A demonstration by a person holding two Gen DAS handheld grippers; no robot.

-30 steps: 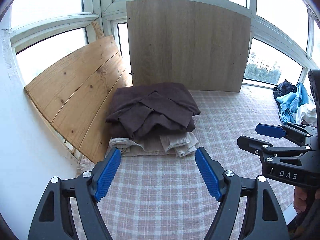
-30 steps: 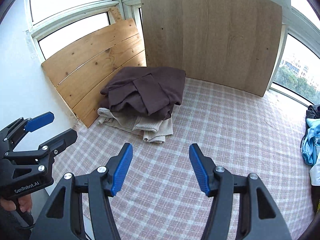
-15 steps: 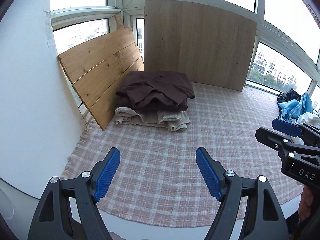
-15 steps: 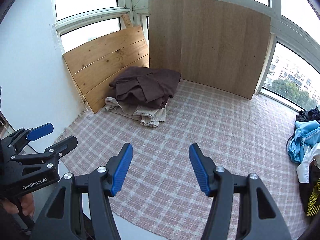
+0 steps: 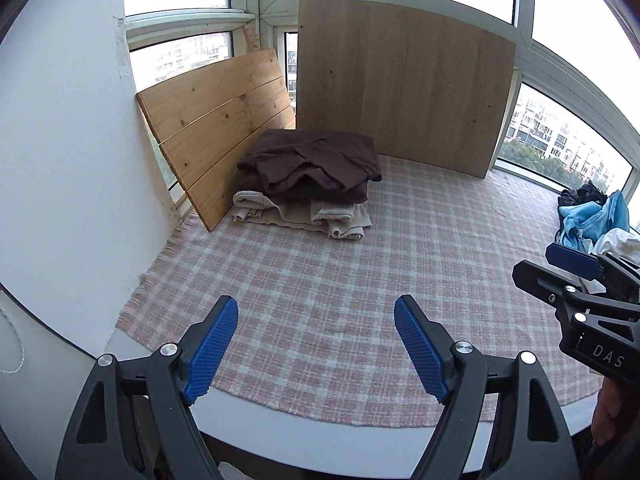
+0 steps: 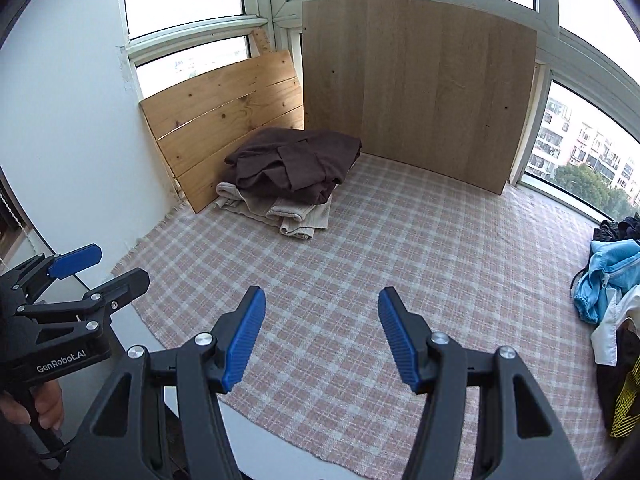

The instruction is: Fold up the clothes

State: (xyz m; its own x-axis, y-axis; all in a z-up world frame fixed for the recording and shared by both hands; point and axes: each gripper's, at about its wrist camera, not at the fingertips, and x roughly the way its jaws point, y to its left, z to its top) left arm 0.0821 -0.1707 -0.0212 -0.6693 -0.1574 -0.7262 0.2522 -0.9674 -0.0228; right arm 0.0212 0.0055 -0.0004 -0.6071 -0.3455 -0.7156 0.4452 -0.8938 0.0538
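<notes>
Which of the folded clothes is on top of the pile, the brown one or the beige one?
The dark brown garment is on top; the beige knit lies flat underneath it.

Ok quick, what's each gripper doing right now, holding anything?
Left gripper: open, holding nothing, over the checked cloth.
Right gripper: open, holding nothing, over the same cloth.

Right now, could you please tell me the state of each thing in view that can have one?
Left claw: open, empty, above the near edge of the cloth.
Right claw: open, empty.
Brown garment: folded, on top of the stack.
Beige knit: folded, under the brown one.
Checked cloth: spread flat.
Unfolded clothes: heaped at the right edge.
Pine board: leaning on the window.
Oak panel: upright.
</notes>
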